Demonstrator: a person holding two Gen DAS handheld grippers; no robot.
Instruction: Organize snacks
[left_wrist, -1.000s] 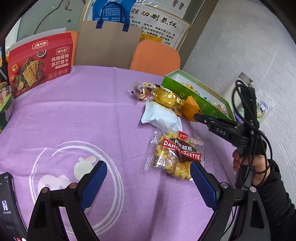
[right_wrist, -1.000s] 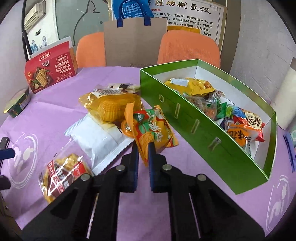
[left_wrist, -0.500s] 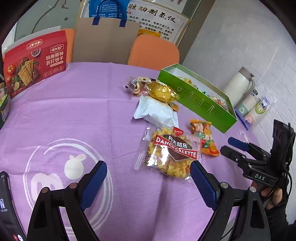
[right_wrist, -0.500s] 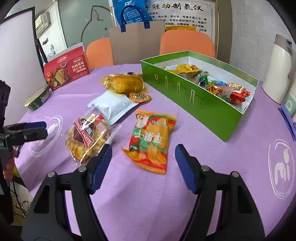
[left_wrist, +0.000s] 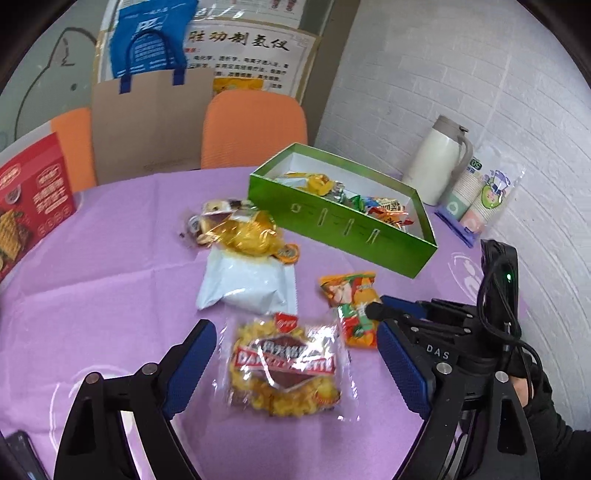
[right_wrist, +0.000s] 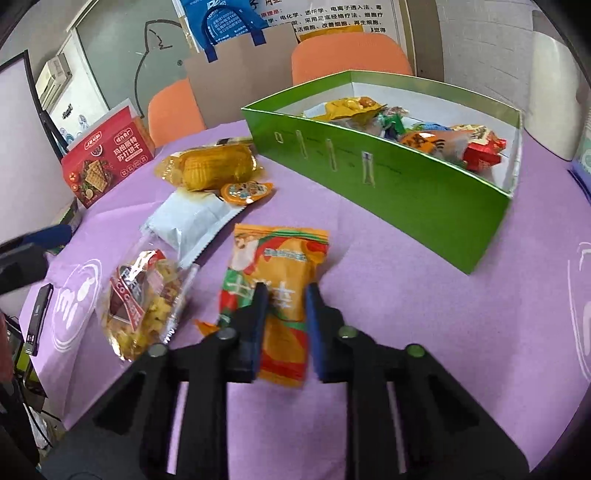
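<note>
Left of the green box (right_wrist: 388, 177), the left gripper (left_wrist: 295, 354) hangs wide open over the clear cookie pack (left_wrist: 284, 365), a light, crinkly, crushable thing best taken by its edge seam. Nearer the box, the chip bag (right_wrist: 273, 280) (soft, slick, puffy) lies on the cloth; the right gripper (right_wrist: 284, 306), spread wide half a second ago, has now narrowed around its lower middle, not fully closed.
</note>
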